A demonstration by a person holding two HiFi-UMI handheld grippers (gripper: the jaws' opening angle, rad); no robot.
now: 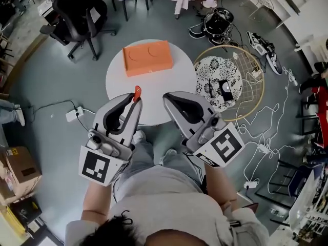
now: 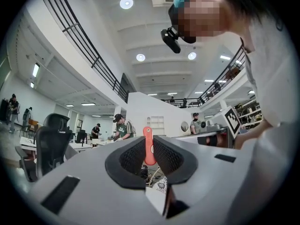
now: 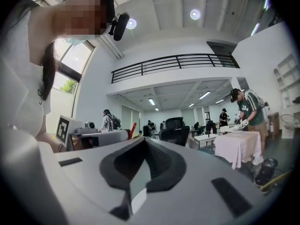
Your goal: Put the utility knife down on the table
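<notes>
The utility knife (image 1: 137,93) is a slim orange-red handle that sticks up out of my left gripper (image 1: 134,100), which is shut on it near the front edge of the round white table (image 1: 118,81). In the left gripper view the knife (image 2: 149,146) stands upright, pinched between the dark pads of the left gripper (image 2: 149,150). My right gripper (image 1: 169,97) is beside it on the right, shut with nothing in it. In the right gripper view the right gripper (image 3: 143,142) has its jaws together, and the knife (image 3: 133,130) shows as a red sliver at the left.
An orange box (image 1: 147,57) lies at the table's far side. To the right, on the floor, is a round wire basket (image 1: 256,70) with a patterned cushion. A black office chair (image 1: 77,14) stands at the back left. A power strip (image 1: 74,114), cables and cardboard boxes (image 1: 18,163) lie around.
</notes>
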